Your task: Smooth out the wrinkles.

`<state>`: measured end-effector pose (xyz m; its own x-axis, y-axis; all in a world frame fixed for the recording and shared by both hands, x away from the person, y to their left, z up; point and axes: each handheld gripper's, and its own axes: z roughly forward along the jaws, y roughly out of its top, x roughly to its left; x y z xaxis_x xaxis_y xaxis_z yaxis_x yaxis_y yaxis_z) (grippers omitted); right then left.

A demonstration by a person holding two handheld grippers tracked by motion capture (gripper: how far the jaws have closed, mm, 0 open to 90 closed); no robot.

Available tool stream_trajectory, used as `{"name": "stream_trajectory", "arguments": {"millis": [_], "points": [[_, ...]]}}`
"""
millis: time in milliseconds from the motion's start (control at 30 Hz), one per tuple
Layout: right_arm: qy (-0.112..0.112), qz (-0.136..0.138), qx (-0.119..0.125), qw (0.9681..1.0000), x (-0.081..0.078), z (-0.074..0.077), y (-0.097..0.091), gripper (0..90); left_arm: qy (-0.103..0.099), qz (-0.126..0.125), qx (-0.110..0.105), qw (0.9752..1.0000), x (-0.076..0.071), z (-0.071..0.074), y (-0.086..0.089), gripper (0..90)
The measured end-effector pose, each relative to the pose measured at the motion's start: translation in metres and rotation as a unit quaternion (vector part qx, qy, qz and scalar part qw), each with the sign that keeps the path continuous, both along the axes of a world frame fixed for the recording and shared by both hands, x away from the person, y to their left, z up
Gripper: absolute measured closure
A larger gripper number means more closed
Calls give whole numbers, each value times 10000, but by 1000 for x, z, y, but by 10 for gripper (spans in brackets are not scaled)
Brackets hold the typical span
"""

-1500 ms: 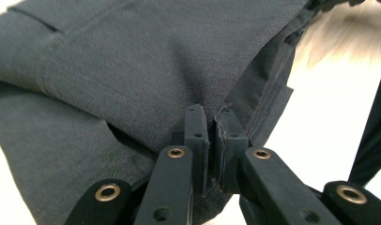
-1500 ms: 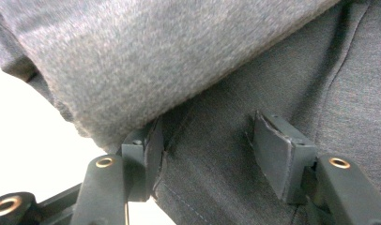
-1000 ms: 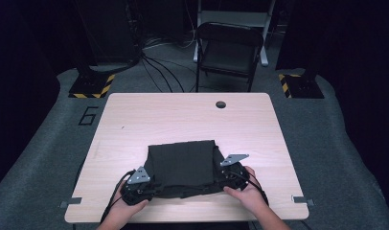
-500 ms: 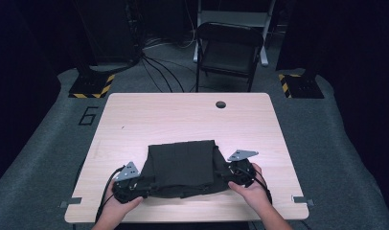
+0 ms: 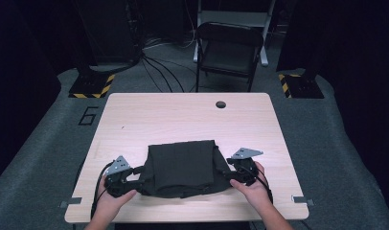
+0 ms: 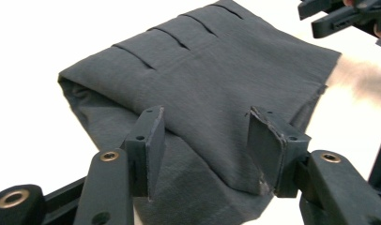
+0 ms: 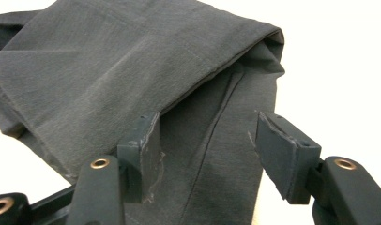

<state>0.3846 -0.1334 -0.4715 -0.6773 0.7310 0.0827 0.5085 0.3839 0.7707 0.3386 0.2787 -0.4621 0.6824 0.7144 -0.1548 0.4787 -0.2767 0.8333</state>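
Now, change: both grippers have drawn outward from the folded dark grey garment [image 5: 183, 167] over the last second; a second ago they sat tight against its side edges, and they now stand at its 9 o'clock and 3 o'clock margins with a little more table showing beside them.
Left gripper: the left gripper [image 6: 205, 147] has its jaws spread wide, nothing pinched between them; the cloth's near corner lies under and between the jaws, its folded edge running away toward 11 o'clock.
Right gripper: the right gripper [image 7: 207, 150] is likewise spread apart and holding nothing; the layered fold of the fabric lies between its jaws, with the fold's rounded corner at 1 o'clock.
Garment: it rests flat on the wooden table [image 5: 183, 115] near the person's edge, at about 6 o'clock of the tabletop, folded into a rough square; stitched pleats or darts show on its top layer in the left gripper view.
Hands: the left hand [image 5: 111, 199] and right hand [image 5: 252, 189] each hold a gripper low over the table.
Meaning: judged from the released jaws and tidy square, a fold looks just completed; either the folding is done or another fold needs a fresh grasp.
Backdrop: a folding chair [image 5: 229, 52] stands beyond the table at 12 o'clock.
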Motion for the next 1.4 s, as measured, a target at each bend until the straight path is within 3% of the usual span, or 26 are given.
{"name": "stream_trajectory", "arguments": {"millis": [600,967,1400], "points": [[146,-364,130,9991,1,-8,-21,379,4,375,-71,9993,16,-1,17,432],[106,-535,85,9985,3,-9,-29,368,19,766,-151,9969,20,-3,35,429],[166,-814,68,9965,6,-15,-40,367,131,945,65,9954,29,-14,47,427]]}}
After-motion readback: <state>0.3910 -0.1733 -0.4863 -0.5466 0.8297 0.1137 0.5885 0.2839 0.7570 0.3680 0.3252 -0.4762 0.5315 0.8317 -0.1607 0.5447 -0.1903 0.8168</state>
